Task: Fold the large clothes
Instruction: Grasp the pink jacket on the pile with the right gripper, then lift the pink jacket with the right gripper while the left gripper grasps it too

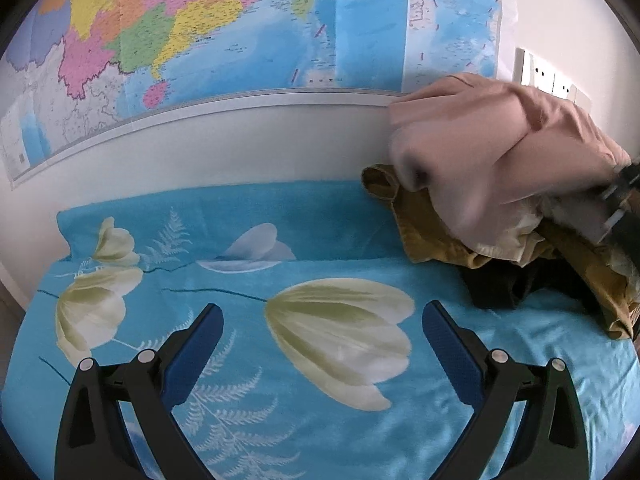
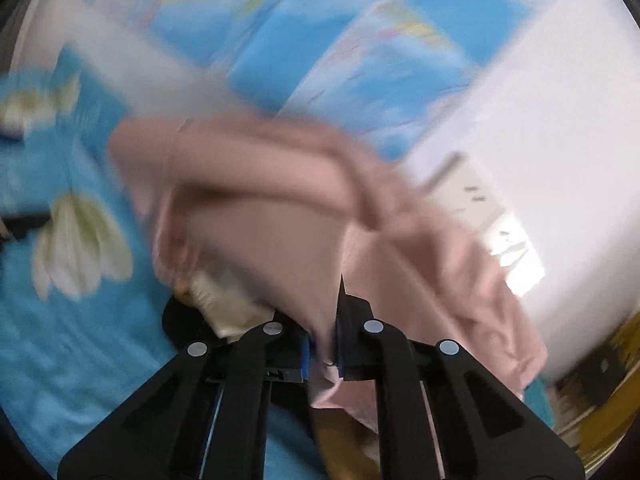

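Pink fabric dominated the left wrist view: a pink garment (image 1: 492,152) hung bunched in the air, up and to the right of the left gripper (image 1: 322,320), above a heap of other clothes, incl. a mustard piece (image 1: 432,236) and a dark one (image 1: 504,284). The left gripper was spread wide, nothing between its fingers, hovering over the blue flowered bed sheet (image 1: 248,236). Straight ahead of it the sheet lay bare up to the wall w/ a map (image 1: 200,40). The right gripper's tip (image 1: 620,200) showed at the far right edge, at the garment.

Right wrist view, heavily blurred: the right gripper (image 2: 326,344) was pressed together on a fold of the pink garment, cloth draping ahead and to its right. A cream item (image 2: 224,300) and the dark piece sat just below-left of the fingers. Wall sockets (image 2: 476,196) ahead-right.

Progress, as a judgement: very early. Garment picked off the pile but not spread, no fold visible. Left to do: lay it flat on the sheet, then fold; rest of heap untouched.
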### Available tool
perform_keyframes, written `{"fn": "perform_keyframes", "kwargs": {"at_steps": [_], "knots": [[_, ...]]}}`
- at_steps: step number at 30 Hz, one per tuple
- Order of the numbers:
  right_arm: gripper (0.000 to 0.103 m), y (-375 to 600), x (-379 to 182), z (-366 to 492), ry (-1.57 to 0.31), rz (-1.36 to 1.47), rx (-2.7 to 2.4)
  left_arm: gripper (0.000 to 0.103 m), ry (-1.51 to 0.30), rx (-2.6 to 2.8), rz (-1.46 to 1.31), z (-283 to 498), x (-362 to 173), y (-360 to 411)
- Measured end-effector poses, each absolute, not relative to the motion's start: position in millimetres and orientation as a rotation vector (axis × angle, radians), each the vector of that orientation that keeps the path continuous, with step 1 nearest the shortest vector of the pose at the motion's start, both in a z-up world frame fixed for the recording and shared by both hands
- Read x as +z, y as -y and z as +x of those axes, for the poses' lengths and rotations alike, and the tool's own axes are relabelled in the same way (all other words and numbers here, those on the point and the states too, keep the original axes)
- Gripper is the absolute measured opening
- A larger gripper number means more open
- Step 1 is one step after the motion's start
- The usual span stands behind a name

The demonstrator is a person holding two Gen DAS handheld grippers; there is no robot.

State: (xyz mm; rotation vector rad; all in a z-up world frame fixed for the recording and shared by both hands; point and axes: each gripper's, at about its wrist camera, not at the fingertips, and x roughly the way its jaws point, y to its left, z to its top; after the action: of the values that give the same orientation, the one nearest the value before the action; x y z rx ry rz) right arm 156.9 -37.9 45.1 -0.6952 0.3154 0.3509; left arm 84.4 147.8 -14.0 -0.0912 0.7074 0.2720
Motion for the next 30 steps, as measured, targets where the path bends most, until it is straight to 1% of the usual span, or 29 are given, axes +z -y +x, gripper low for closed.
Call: {"fn": "perform_keyframes", "kwargs": {"at_steps": [1, 2, 3, 5, 6, 9, 10, 11, 12, 14, 17, 21, 23, 26, 29, 30], "knots": [[0.015, 43, 53, 159, -0.313, -0.663, 0.345, 0.097, -0.706, 0.275, -0.082, 86, -14, -150], [0.026, 47, 59, 162, -0.319, -0.649, 0.337, 0.097, -0.706, 0.278, -0.075, 87, -14, -151], [0.044, 46, 58, 164, -0.325, -0.673, 0.339, 0.097, -0.706, 0.284, -0.068, 90, -15, -153], [0.063, 31, 45, 165, -0.286, -0.808, 0.314, 0.097, -0.706, 0.292, -0.059, 93, -15, -156], [0.06, 24, 37, 167, -0.286, -0.869, 0.316, 0.097, -0.701, 0.294, -0.05, 94, -15, -157], [0.059, 6, 24, 170, -0.277, -0.964, 0.335, 0.097, -0.7, 0.296, -0.018, 97, -17, -161], [0.053, 2, 20, 173, -0.269, -0.996, 0.329, 0.097, -0.702, 0.292, -0.015, 99, -17, -163], [0.021, -2, 18, 177, -0.276, -1.022, 0.33, 0.097, -0.703, 0.291, -0.012, 99, -17, -164], [0.008, -2, 19, 180, -0.302, -1.016, 0.337, 0.097, -0.702, 0.289, -0.006, 100, -17, -166], [0.008, 3, 35, 181, -0.326, -0.949, 0.363, 0.097, -0.688, 0.279, 0.001, 101, -14, -171], [0.008, 41, 107, 166, -0.269, -0.71, 0.373, 0.097, -0.652, 0.249, 0.004, 100, -8, -174], [0.008, 111, 196, 146, -0.197, -0.429, 0.382, 0.097, -0.554, 0.147, 0.029, 106, 10, -164], [0.008, 144, 232, 138, -0.163, -0.341, 0.348, 0.097, -0.497, 0.067, 0.051, 111, 20, -151], [0.008, 180, 263, 129, -0.14, -0.266, 0.306, 0.097, -0.433, -0.03, 0.136, 120, 26, -120], [0.008, 196, 275, 124, -0.146, -0.234, 0.295, 0.097, -0.371, -0.11, 0.234, 128, 27, -87], [0.008, 203, 278, 123, -0.146, -0.225, 0.287, 0.097, -0.309, -0.092, 0.295, 131, 28, -70]]}}
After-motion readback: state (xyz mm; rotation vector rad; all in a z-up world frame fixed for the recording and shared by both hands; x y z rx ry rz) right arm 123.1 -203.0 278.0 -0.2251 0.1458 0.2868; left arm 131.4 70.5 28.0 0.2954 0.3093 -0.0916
